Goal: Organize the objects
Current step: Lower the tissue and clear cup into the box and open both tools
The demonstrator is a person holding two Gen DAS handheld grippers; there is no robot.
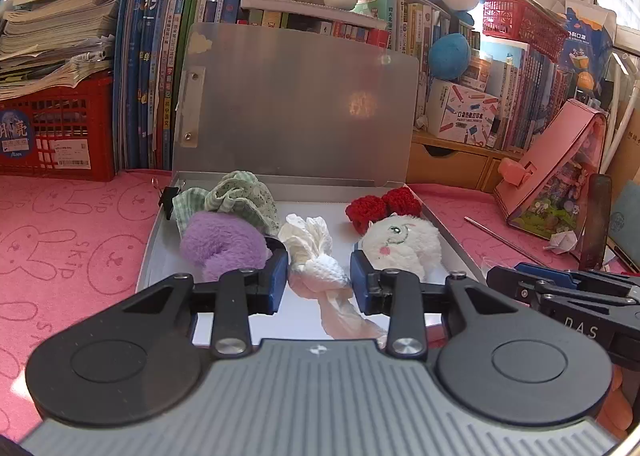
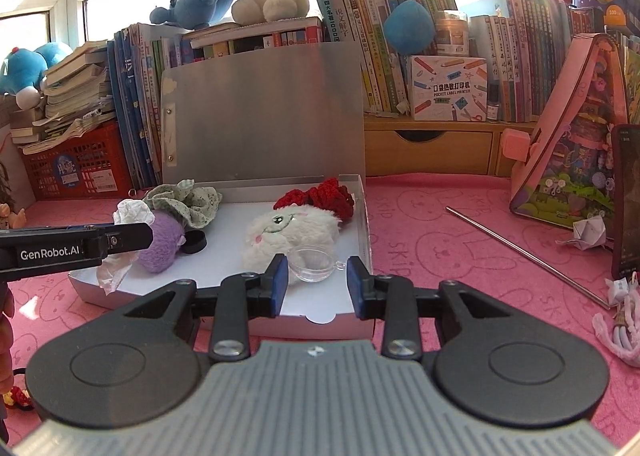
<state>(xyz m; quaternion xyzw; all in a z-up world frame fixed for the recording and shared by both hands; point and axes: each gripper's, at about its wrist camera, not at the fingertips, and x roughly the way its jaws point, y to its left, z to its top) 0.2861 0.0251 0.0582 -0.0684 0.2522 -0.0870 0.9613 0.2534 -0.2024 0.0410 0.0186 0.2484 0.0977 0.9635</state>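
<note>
The left claw (image 1: 319, 280) grips a crumpled white tissue (image 1: 316, 256) over the open silver box (image 1: 448, 244) on the pink tabletop (image 1: 72, 240), between a purple plush (image 1: 220, 244) and a white plush toy (image 1: 404, 242). The right claw (image 2: 317, 280) is clamped on a clear plastic capsule (image 2: 314, 264) at the box's near right corner, just in front of that white plush toy, with a red knitted piece (image 2: 324, 195) behind it.

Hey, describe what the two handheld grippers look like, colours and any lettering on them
Both match: the left gripper and right gripper have blue finger pads on black linkage arms with silver pivot bolts, two black round discs, and a grey ribbed body. Seen from the side, the left gripper carries white "GenRobot.AI" lettering; the right one shows "DAS".
</note>
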